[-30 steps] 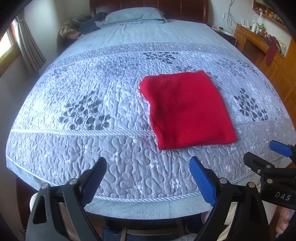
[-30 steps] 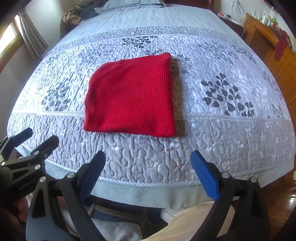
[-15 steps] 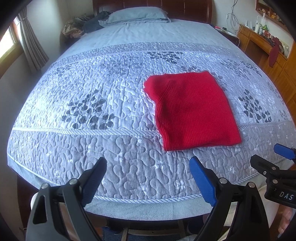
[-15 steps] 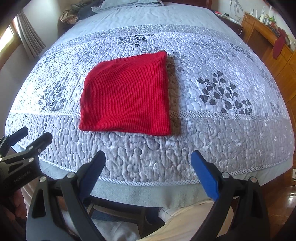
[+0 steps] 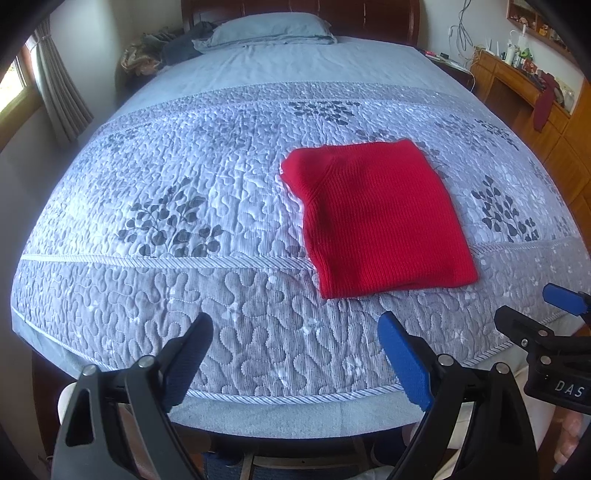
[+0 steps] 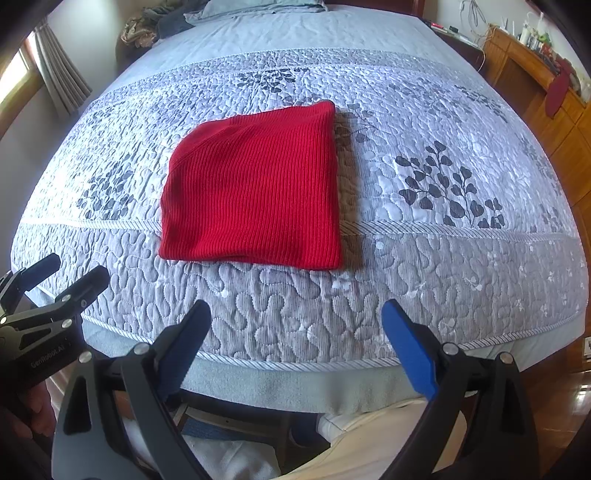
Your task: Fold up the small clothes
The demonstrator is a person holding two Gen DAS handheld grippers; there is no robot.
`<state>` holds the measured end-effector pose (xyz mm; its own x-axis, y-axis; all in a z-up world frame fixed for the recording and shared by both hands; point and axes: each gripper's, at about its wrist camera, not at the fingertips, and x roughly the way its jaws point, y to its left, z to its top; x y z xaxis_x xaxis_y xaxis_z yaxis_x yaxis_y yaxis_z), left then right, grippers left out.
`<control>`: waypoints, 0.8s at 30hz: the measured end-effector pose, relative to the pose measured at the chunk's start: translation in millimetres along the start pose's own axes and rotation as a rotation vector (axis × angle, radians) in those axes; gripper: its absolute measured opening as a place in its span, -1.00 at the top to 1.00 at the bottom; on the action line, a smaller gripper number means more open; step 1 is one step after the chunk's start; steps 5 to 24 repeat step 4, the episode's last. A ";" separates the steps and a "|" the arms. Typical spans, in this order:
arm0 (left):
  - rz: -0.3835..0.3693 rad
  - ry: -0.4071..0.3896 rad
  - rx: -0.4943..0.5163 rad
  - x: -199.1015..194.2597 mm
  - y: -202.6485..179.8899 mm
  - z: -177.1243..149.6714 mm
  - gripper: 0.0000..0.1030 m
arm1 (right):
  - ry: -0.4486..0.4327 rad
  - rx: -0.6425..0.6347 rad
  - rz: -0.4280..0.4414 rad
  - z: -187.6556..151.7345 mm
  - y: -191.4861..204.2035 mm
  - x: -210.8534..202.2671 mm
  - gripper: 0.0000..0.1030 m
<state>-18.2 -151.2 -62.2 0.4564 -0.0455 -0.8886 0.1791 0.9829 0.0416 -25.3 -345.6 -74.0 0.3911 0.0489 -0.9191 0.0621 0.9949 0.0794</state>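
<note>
A red knitted garment (image 5: 380, 218) lies folded into a flat square on the quilted bed, also in the right wrist view (image 6: 255, 188). My left gripper (image 5: 295, 325) is open and empty, held at the bed's near edge, short of the garment and to its left. My right gripper (image 6: 295, 314) is open and empty, also at the near edge, just in front of the garment. Each gripper shows in the other's view: the right one at the right edge (image 5: 532, 314), the left one at the left edge (image 6: 66, 273).
The grey floral quilt (image 5: 184, 221) covers the bed, with a pillow (image 5: 269, 29) and a heap of clothes (image 5: 162, 48) at the headboard. A wooden desk with clutter (image 5: 524, 74) stands on the right. A window and curtain (image 5: 59, 92) are on the left.
Both grippers have shifted slightly relative to the bed; the garment lies still, and both jaws stay open.
</note>
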 end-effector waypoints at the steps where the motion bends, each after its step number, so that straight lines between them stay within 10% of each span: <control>1: 0.000 -0.002 0.000 -0.5 -0.1 0.3 -0.77 | 0.001 0.002 0.002 0.3 -0.9 0.3 -0.81; 24: 0.003 -0.012 0.003 -3.7 -1.7 1.0 -0.77 | 0.004 0.014 0.011 0.0 -3.1 1.5 -0.81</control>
